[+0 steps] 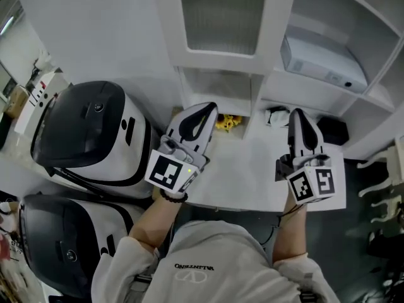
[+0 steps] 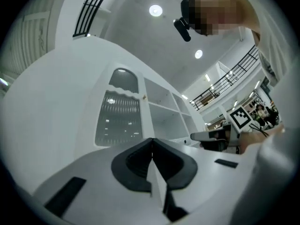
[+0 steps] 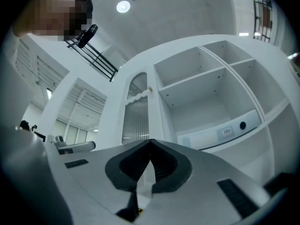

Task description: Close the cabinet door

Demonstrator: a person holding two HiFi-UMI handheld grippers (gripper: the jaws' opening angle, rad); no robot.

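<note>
Here, left hand-held gripper [image 1: 210,108] and right hand-held gripper [image 1: 295,114], both closed empty, hang below the cabinet door [image 1: 221,14].

Probably a lab hall: white shelf cabinet [image 1: 273,24], mezzanine railings [image 2: 226,80], black-and-white machines [image 1: 88,134].

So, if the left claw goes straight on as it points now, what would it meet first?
Probably the white cabinet, near the lower edge of its ribbed glass door; nothing shows between, but depth is unclear.
</note>
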